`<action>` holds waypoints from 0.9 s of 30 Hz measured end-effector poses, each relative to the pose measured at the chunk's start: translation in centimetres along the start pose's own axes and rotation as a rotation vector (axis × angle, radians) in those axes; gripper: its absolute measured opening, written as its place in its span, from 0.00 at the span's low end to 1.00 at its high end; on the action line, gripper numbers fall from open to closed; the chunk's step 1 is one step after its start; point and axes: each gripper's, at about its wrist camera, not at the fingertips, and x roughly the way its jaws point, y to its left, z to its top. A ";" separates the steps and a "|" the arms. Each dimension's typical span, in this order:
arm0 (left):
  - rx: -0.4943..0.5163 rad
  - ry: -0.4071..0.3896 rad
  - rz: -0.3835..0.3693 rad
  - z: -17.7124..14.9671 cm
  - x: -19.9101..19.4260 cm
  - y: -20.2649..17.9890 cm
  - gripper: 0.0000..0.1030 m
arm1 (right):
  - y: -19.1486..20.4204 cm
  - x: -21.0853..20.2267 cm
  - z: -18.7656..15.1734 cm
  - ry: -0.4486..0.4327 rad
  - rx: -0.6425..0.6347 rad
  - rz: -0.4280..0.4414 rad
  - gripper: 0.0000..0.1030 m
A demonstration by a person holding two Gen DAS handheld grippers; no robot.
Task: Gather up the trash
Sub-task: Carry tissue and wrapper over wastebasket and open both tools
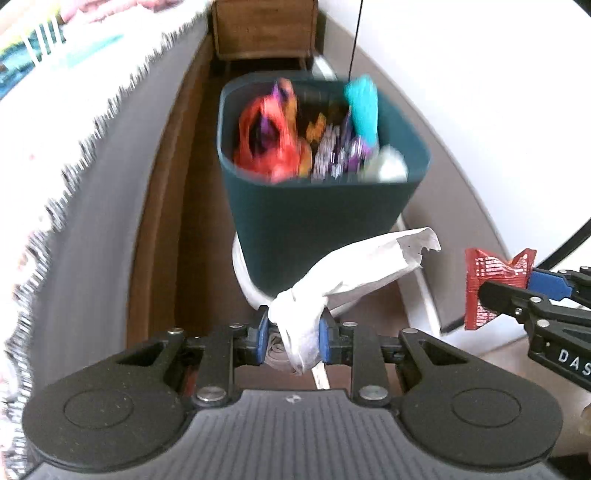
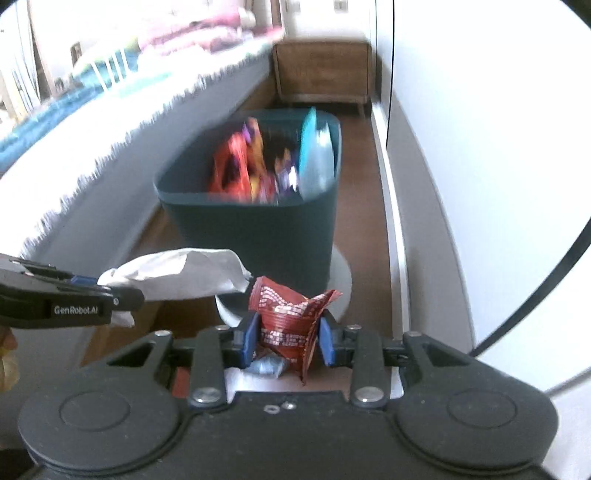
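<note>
A dark teal trash bin (image 1: 317, 229) (image 2: 258, 236) stands on the wooden floor ahead, holding several colourful wrappers. My left gripper (image 1: 291, 341) is shut on a crumpled white paper (image 1: 354, 269), held in the air short of the bin; the same paper (image 2: 177, 273) shows at the left in the right wrist view. Beside it my right gripper (image 2: 288, 341) is shut on a crumpled red wrapper (image 2: 291, 317), which also appears at the right edge of the left wrist view as the red wrapper (image 1: 487, 280).
A bed with a fringed white cover (image 1: 55, 155) (image 2: 92, 147) runs along the left. A wooden cabinet (image 1: 264, 27) (image 2: 323, 70) stands behind the bin. A white wall (image 2: 461, 147) with a baseboard lies to the right. A round white base (image 2: 341, 280) sits under the bin.
</note>
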 end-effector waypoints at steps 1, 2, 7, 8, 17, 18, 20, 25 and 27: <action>0.001 -0.019 -0.001 0.7 -1.0 -0.2 0.24 | 0.2 -0.5 0.7 -0.015 -0.011 -0.001 0.32; 0.003 -0.041 0.004 1.4 -1.9 -0.2 0.24 | 0.3 -1.0 1.4 -0.032 -0.020 -0.005 0.32; -0.012 -0.119 0.026 5.3 -4.0 -0.5 0.24 | 0.8 -2.1 5.5 -0.101 -0.022 0.000 0.32; -0.015 -0.131 0.027 6.2 -4.1 -0.5 0.24 | 0.8 -2.1 6.2 -0.116 -0.025 0.001 0.32; 0.015 -0.147 0.088 12.9 -1.5 -1.2 0.24 | 0.2 0.7 11.1 -0.147 -0.052 -0.012 0.32; 0.019 -0.140 0.098 13.3 -1.0 -1.3 0.24 | 0.1 1.4 11.3 -0.135 -0.060 -0.018 0.32; 0.034 -0.120 0.111 14.1 0.9 -1.4 0.24 | 0.2 2.7 11.4 -0.114 -0.083 -0.025 0.32; 0.059 -0.065 0.141 14.5 5.0 -1.6 0.25 | 1.1 6.4 10.8 -0.046 -0.160 -0.045 0.32; 0.063 -0.038 0.147 14.4 6.6 -1.5 0.25 | 1.3 7.6 10.4 -0.024 -0.177 -0.049 0.32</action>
